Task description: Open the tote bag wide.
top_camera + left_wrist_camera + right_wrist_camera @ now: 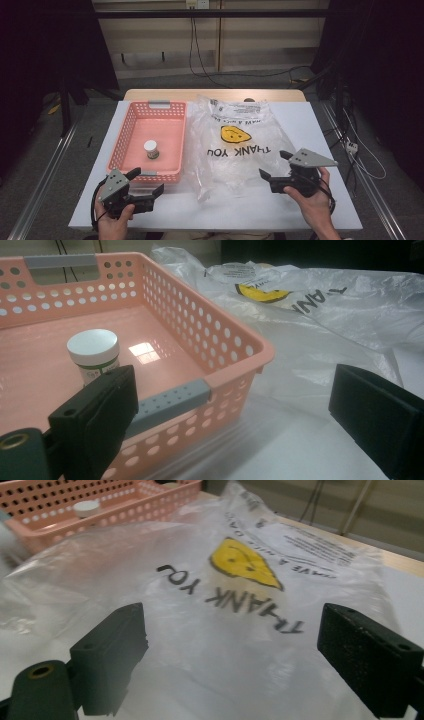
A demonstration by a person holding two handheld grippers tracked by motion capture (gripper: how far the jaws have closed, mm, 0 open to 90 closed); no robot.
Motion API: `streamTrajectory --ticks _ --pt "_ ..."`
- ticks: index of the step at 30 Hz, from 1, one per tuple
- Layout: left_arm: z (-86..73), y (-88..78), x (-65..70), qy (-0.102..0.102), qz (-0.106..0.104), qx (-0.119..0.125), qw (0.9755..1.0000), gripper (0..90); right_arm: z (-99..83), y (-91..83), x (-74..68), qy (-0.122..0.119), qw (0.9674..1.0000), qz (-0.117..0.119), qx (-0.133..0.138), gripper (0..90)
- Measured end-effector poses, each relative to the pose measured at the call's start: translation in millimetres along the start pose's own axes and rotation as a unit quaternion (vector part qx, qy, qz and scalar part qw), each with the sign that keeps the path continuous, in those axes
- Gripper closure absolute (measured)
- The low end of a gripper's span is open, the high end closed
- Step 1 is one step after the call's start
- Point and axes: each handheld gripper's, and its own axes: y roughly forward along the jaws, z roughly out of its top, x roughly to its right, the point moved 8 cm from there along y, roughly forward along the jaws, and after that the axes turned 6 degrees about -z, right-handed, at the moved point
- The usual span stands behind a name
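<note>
White table (310, 200) on grey floor, dark curtains at both sides. Small jar with white lid (151, 149) stands upright inside pink perforated basket (131, 127), toward its near half. Clear plastic bag (235, 150) with yellow smiley and "THANK YOU" print lies flat just right of basket. Left gripper (148, 182) at basket's near edge, jaws spread, holding nothing. Right gripper (275, 165) at bag's near right part, jaws also spread wide, nothing between them.

Glossy plastic basket (131, 131), crinkled bag (240, 165)
</note>
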Motion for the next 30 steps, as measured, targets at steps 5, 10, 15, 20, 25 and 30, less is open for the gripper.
streamTrajectory --ticks 5,10,15,20,25,30 --pt "-0.1 0.2 0.2 0.002 -0.001 -0.001 1.0 5.3 3.3 14.4 -24.8 -0.022 0.9989 0.036 -0.019 12.9" --pt "0.0 1.9 2.0 0.002 -0.007 -0.002 1.0 5.3 3.1 27.8 -36.8 -0.034 0.9967 0.053 -0.05 12.9" --pt "0.0 1.7 2.8 0.005 -0.012 -0.002 0.9999 5.3 -6.5 53.7 -51.1 -0.053 0.9893 0.084 -0.107 15.3" --pt "0.2 2.1 2.2 0.005 -0.015 -0.003 0.9999 5.3 -14.1 71.9 -53.5 -0.066 0.9863 0.081 -0.128 18.3" --pt "0.3 1.5 3.2 0.004 -0.017 0.0 0.9999 5.3 -25.0 79.2 -53.0 -0.067 0.9832 0.089 -0.145 18.7" --pt "-0.6 2.2 0.8 0.01 -0.011 -0.006 0.9999 5.3 -36.5 83.2 -56.3 -0.075 0.9787 0.099 -0.164 20.6"
